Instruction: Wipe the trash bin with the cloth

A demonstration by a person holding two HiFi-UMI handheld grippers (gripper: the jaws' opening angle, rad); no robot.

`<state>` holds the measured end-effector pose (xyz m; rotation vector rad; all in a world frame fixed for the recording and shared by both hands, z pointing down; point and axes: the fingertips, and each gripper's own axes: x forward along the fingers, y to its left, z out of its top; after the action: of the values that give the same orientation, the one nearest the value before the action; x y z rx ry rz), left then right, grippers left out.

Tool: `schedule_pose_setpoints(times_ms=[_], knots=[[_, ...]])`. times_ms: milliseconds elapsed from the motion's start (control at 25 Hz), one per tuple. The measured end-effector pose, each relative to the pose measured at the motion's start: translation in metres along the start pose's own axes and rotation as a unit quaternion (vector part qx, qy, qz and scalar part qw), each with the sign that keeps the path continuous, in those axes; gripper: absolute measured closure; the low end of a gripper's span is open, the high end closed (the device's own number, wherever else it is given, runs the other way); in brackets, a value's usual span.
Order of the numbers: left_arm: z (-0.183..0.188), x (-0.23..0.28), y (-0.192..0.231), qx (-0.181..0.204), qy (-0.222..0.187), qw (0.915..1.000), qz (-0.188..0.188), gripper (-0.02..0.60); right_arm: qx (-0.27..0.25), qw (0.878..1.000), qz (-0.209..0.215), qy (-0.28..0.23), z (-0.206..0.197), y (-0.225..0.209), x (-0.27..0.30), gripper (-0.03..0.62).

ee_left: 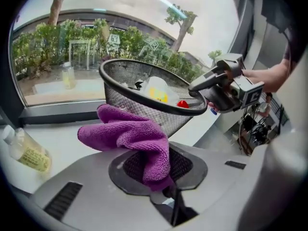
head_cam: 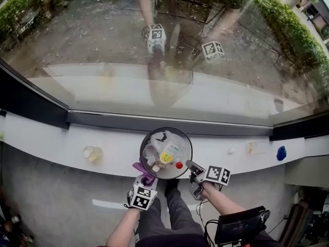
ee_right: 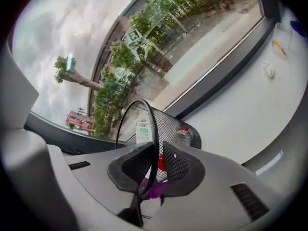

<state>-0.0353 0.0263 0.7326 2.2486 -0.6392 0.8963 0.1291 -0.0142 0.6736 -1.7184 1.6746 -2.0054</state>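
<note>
Sitting on the white window ledge (head_cam: pixel 61 143), the black mesh trash bin (ee_left: pixel 126 99) holds rubbish; your right gripper (ee_right: pixel 155 162) is clamped on its near right rim, and your left gripper (ee_left: pixel 156 167) pinches the purple cloth (ee_left: pixel 127 131) against its near left wall.

We see a trash bin (ee_left: pixel 130 97) of fine black metal mesh, finished with a smooth, slightly glossy rim, and a purple cloth (ee_left: pixel 130 131) of thick, fuzzy, matt pile. The left hand-held gripper (ee_left: pixel 156 163) looks like smooth matt grey plastic with black, dimpled pads (ee_left: pixel 190 166). The tabletop (head_cam: pixel 61 143) is smooth and white, and the bottle (ee_left: pixel 26 150) is clear plastic.
</note>
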Motion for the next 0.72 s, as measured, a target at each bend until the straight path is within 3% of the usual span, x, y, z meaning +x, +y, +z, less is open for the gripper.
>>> schedule_pose_setpoints(times_ms=[200, 400, 560, 640, 720], knots=[[-0.002, 0.022, -0.044, -0.007, 0.010, 0.9993, -0.034, 0.518, 0.030, 0.999, -0.020, -0.009, -0.011, -0.012, -0.009, 0.533], [-0.003, 0.015, -0.029, -0.031, 0.003, 0.9993, -0.021, 0.518, 0.049, 0.998, -0.016, 0.022, -0.034, -0.012, -0.015, 0.531], [0.015, 0.003, 0.008, -0.053, -0.022, 0.9982, 0.019, 0.518, -0.021, 0.998, 0.001, 0.062, -0.053, 0.004, -0.014, 0.479], [0.029, 0.000, 0.024, -0.042, -0.031, 0.9981, 0.031, 0.518, -0.061, 0.996, -0.004, 0.065, -0.050, 0.012, -0.013, 0.416], [0.037, 0.001, 0.034, -0.022, -0.032, 0.9986, 0.036, 0.518, -0.092, 0.994, -0.004, 0.055, -0.035, 0.016, -0.018, 0.395]])
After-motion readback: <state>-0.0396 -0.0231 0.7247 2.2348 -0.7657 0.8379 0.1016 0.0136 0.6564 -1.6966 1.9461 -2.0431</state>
